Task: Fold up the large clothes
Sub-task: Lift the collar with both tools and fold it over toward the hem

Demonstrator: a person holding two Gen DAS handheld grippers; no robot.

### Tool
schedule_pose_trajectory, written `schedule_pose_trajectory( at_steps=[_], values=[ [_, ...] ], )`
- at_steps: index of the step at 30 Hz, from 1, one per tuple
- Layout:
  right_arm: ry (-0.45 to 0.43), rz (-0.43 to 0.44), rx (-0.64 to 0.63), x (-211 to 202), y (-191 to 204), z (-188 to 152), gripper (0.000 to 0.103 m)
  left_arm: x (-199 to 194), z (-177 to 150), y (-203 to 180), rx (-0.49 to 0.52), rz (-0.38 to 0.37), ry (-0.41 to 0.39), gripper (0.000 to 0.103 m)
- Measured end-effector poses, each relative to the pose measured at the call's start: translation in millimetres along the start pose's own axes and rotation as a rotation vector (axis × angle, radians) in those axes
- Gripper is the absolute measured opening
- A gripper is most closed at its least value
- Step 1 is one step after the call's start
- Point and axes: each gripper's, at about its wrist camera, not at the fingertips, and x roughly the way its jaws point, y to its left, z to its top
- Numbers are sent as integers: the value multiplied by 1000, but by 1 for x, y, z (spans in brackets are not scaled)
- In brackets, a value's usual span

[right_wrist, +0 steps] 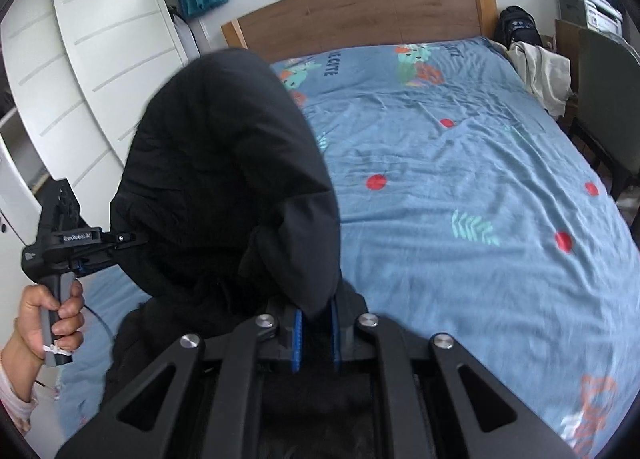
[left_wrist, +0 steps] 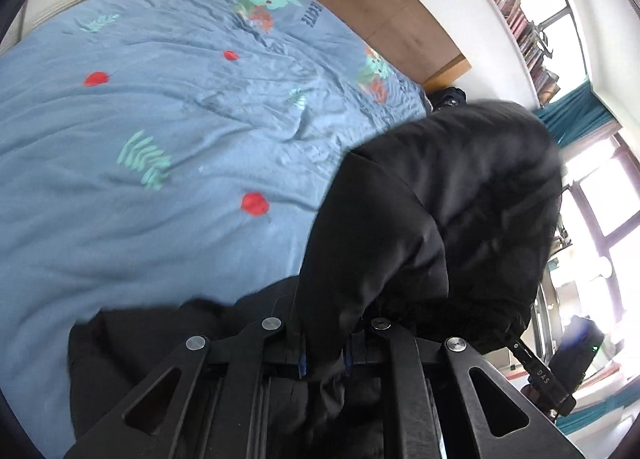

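Note:
A large black garment [left_wrist: 440,211] hangs in the air above the bed, held up by both grippers. My left gripper [left_wrist: 324,355] is shut on a fold of it at the bottom of the left wrist view. My right gripper [right_wrist: 316,335] is shut on another part of the black garment [right_wrist: 224,179], its blue pads pinching the cloth. The left gripper also shows in the right wrist view [right_wrist: 132,237], clamped on the garment's left edge, with a hand on its handle. The right gripper's body shows at the lower right of the left wrist view [left_wrist: 540,375]. The garment's lower part is hidden behind the grippers.
A bed with a blue patterned cover [right_wrist: 460,199] lies below and ahead, with a wooden headboard [right_wrist: 360,15]. White wardrobe doors [right_wrist: 88,71] stand left. A dark chair [right_wrist: 608,107], a beige cloth [right_wrist: 544,71] and a backpack [right_wrist: 518,27] are at the right. Windows [left_wrist: 600,227] show beyond.

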Motion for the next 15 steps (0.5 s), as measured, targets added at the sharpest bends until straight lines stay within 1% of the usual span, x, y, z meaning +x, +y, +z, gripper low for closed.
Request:
schedule_pose_trajectory(
  at_steps=[4,8,13,15],
  values=[
    [-4,15,74,-16,-15,-40,10,-10,-28,16,-9,-4,-2,12],
    [12,16,115,-15,-29,-82,10,-6,-62,37,1,33,26,12],
    [40,29,148,-7,-37,-123,10,3,-92,62,-37,62,60,12],
    [45,14,125,-11,-33,-131,13,-2,-99,62,-34,75,65,14]
  ],
)
